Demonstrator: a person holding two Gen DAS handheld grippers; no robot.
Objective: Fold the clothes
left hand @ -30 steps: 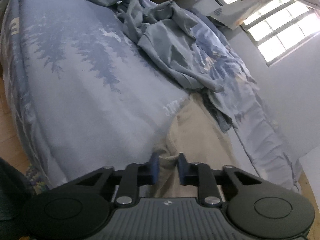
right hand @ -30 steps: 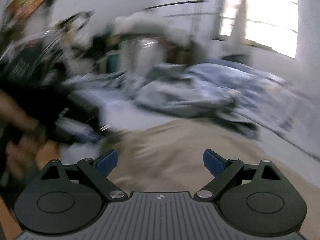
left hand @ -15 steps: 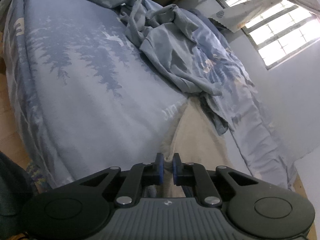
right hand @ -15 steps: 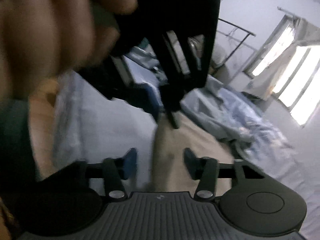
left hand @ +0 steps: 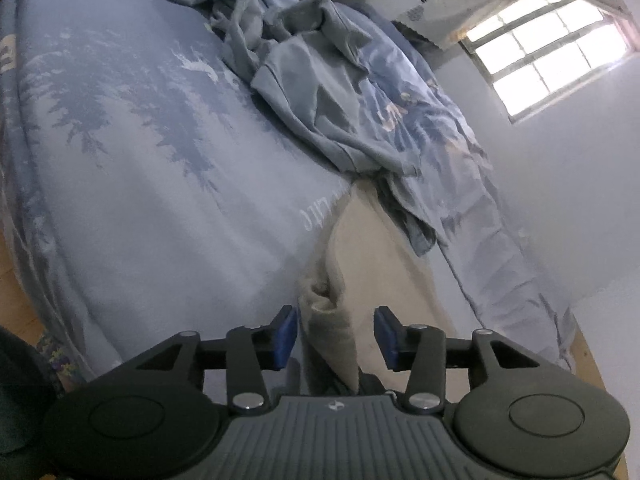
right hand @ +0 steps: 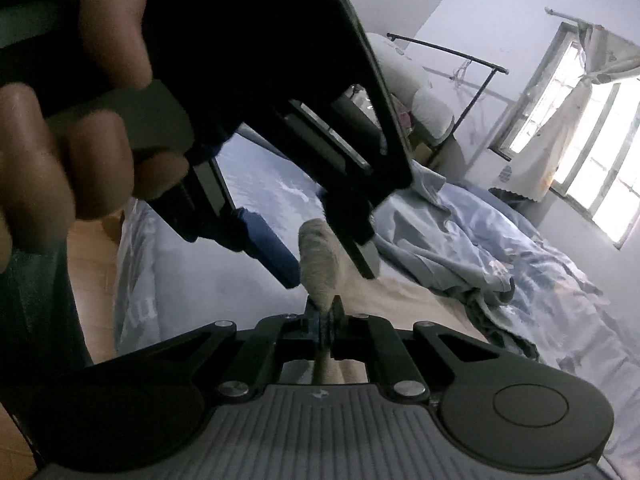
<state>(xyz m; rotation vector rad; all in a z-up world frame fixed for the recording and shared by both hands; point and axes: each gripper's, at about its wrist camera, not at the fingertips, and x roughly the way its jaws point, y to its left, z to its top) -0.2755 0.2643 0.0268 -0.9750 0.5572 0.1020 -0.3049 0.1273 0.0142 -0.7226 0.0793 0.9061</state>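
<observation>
A beige garment [left hand: 372, 256] lies on the bed, one edge bunched into a raised fold near the front. My left gripper [left hand: 336, 320] straddles that fold; its jaws are opening and the blue pads [left hand: 285, 334] stand clear of the cloth. In the right wrist view my right gripper [right hand: 329, 314] is shut on the beige garment [right hand: 320, 264] just below the left gripper [right hand: 324, 256], which a hand [right hand: 60, 148] holds from above. A crumpled grey-blue garment [left hand: 320, 92] lies farther up the bed.
The bed sheet [left hand: 140, 168] carries a blue tree print. A rumpled printed duvet [left hand: 448, 148] runs along the right, under a window [left hand: 548, 40]. Wooden floor [left hand: 12, 292] shows at the bed's left edge. A black rail [right hand: 448, 50] stands at the far wall.
The left jaws, earlier pinched on the beige fold, have come apart. The right gripper swung in under the left one and went from wide open to shut on the fold.
</observation>
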